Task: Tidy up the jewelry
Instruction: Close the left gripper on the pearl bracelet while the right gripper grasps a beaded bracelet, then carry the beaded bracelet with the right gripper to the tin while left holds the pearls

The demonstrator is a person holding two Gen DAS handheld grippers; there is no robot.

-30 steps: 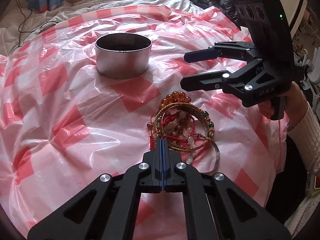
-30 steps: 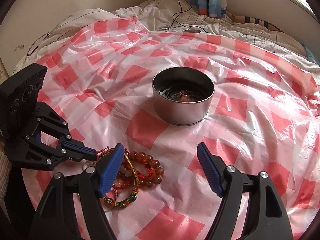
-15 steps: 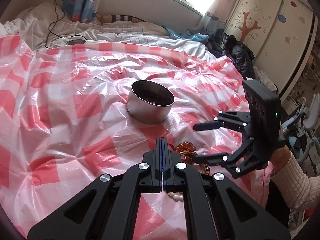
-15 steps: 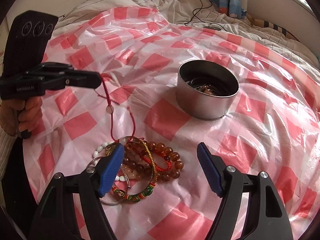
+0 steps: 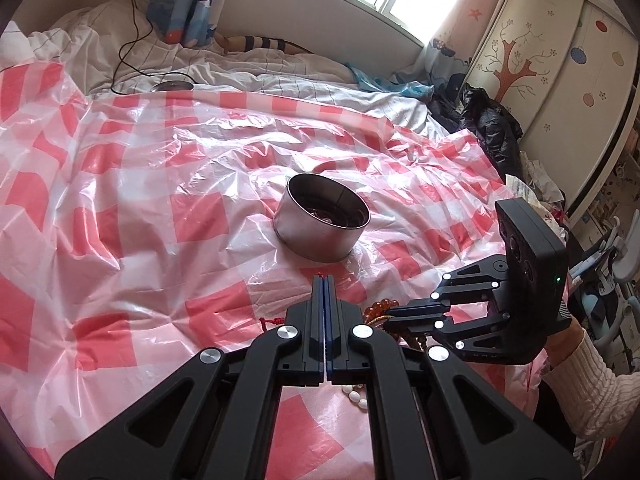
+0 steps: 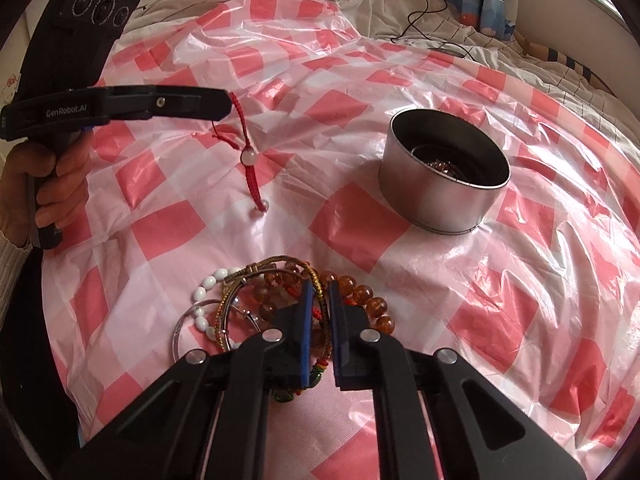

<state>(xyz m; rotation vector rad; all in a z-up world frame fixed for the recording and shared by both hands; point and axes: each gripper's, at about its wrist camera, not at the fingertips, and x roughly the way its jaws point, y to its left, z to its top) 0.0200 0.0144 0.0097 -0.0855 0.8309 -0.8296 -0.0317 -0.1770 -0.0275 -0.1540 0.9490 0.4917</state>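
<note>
Left gripper pinches red cord bracelet; right gripper narrow over the pile (may snag strands, dragging neighbours)

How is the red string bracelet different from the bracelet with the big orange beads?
The red string bracelet hangs in the air from the shut left gripper; the orange bead bracelet lies in the pile on the checked sheet. The red one is a thin cord with one pale bead; the orange one is all round beads. The red one hangs long; the orange one curves. Both are outside the metal tin.
</note>
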